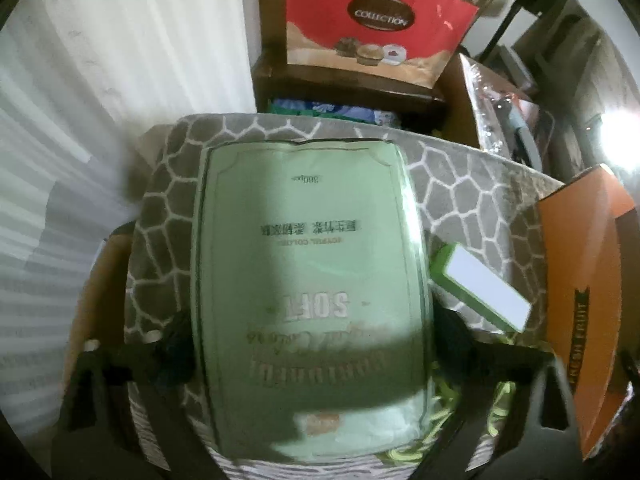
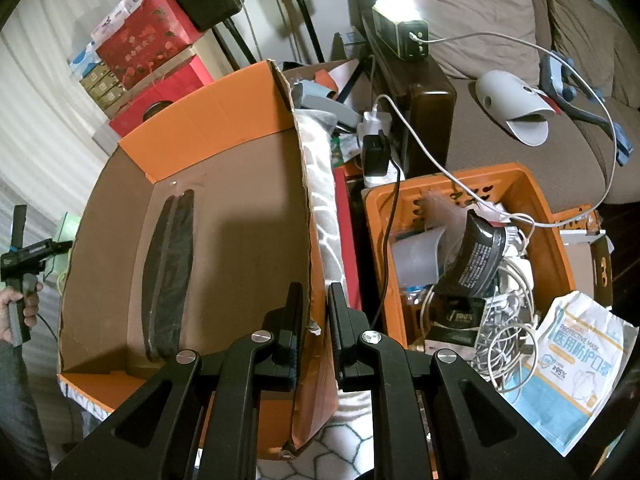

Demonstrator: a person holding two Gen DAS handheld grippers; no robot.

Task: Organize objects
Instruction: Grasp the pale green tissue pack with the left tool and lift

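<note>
Green tissue pack (image 1: 308, 292) fills centre of left wrist view, lying on grey patterned blanket (image 1: 460, 184); prob light, soft and squashy w/ slick plastic wrap, so best taken across its narrow width near mid-body, not by a corner. Left gripper (image 1: 308, 344) has its jaws spread wide either side of pack, pads not pressing yet. Right gripper (image 2: 316, 328) is pinched tight on the wall of orange cardboard box (image 2: 216, 128), lower centre of right wrist view, w/ cluttered orange crate (image 2: 536, 192) right of it.
</note>
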